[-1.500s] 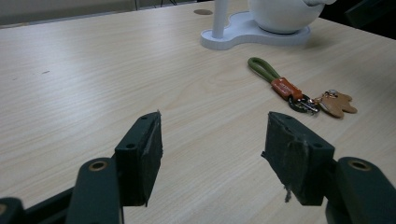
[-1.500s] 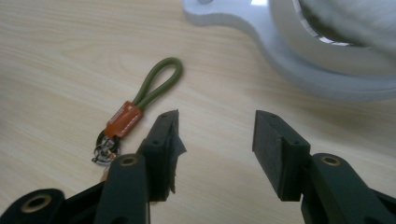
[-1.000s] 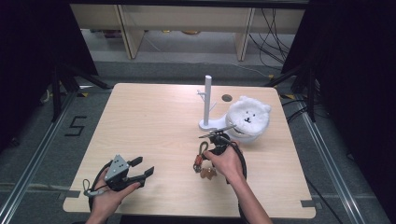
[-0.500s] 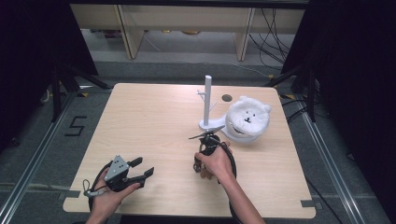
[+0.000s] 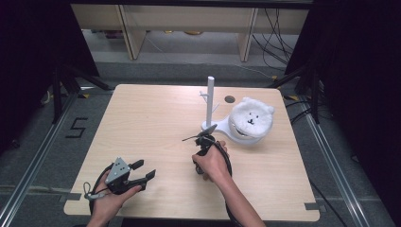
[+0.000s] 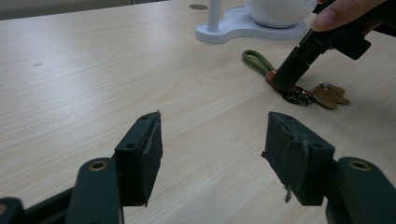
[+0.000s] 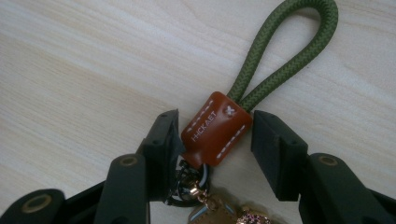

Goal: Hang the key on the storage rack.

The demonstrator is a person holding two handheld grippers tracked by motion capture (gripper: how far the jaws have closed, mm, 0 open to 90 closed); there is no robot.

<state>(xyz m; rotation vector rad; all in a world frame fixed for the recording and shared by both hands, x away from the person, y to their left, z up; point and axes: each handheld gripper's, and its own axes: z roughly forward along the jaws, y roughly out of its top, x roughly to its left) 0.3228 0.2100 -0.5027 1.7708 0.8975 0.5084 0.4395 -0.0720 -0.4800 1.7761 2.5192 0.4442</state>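
A: Where is the keychain [image 7: 215, 133] now?

B: It lies flat on the table [image 5: 142, 123], right under the right gripper [image 7: 215, 140]. The brown leather tab sits between the two jaws. The left jaw seems to touch the tab, and the right jaw stands just beside it with a small gap. So the gripper is partly spread around the tab and is not pinching it yet, I think.

A: And the green cord loop [image 7: 285, 51]?

B: It runs forward from the tab, beyond the jaw tips. The metal ring and a charm are behind the tab, close to the base of the jaws.

A: What about the left gripper [image 6: 210, 140]?

B: Its jaws are spread wide with nothing between them. It rests low over the table, well apart from the keychain, which is ahead of it and to the right.

A: What can go wrong from here?

B: The tab is tilted between the jaws, so when they close it may turn or slip out. Also the jaws may catch the metal ring instead of the leather, and then the hold will be weak. The white stand [image 5: 210, 106] and the plush bear [image 5: 250, 118] are beyond the right gripper; a lift that swings forward could hit them.
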